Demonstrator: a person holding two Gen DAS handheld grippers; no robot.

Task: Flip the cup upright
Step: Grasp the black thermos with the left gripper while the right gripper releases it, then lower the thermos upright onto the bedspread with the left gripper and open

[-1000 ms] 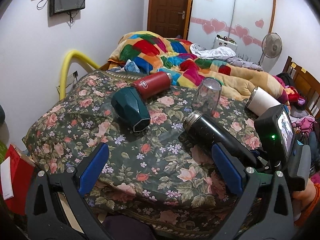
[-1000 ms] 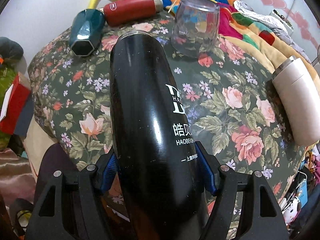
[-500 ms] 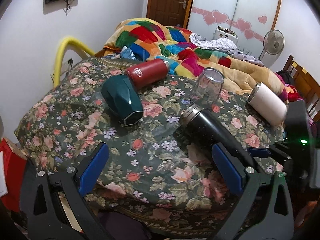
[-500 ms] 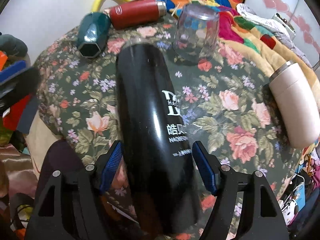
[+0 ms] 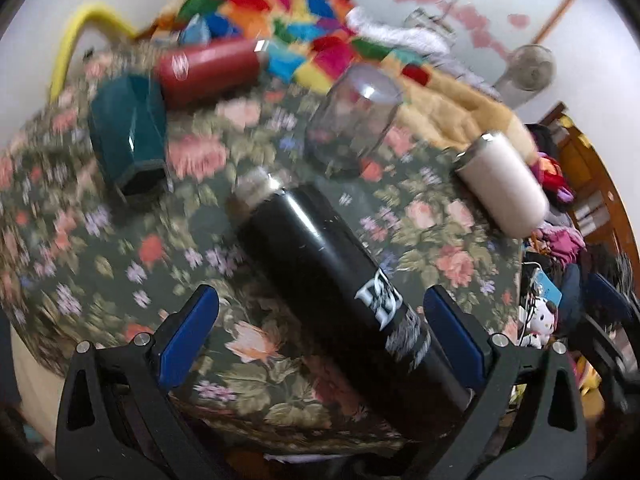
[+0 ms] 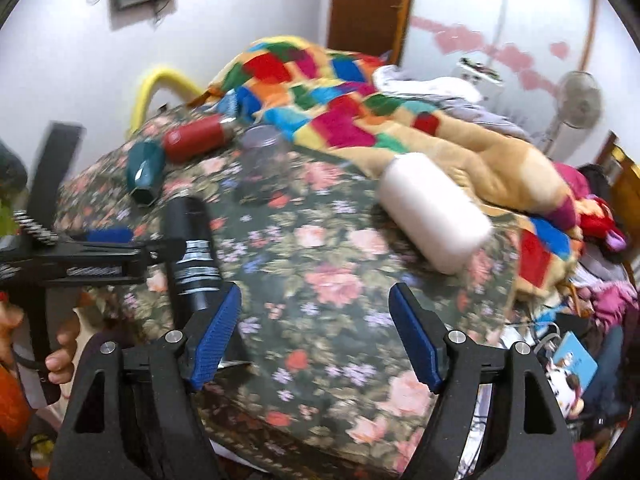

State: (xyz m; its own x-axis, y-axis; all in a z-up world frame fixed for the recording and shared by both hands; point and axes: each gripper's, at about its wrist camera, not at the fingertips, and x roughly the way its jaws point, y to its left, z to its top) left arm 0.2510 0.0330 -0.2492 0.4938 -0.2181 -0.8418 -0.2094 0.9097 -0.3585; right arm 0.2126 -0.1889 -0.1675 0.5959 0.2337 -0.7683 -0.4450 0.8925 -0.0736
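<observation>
A black flask (image 5: 336, 280) lies on its side on the floral cloth, its body between the open fingers of my left gripper (image 5: 320, 336); the pads do not touch it. In the right wrist view the flask (image 6: 192, 248) lies at the left with the left gripper (image 6: 100, 256) around it. My right gripper (image 6: 316, 332) is open and empty over the cloth, to the right of the flask. A white cup (image 6: 432, 220) lies on its side ahead of it, also in the left wrist view (image 5: 504, 184).
A clear glass (image 5: 352, 124) stands upside down behind the flask. A red flask (image 5: 208, 68) and a teal cup (image 5: 128, 136) lie on their sides at the back left. A colourful quilt (image 6: 340, 92) is heaped behind. The cloth's front edge (image 6: 320, 448) drops off near me.
My right gripper has let go of the black flask and drawn away to the right. My left gripper has moved in around the flask, which lies in the same spot.
</observation>
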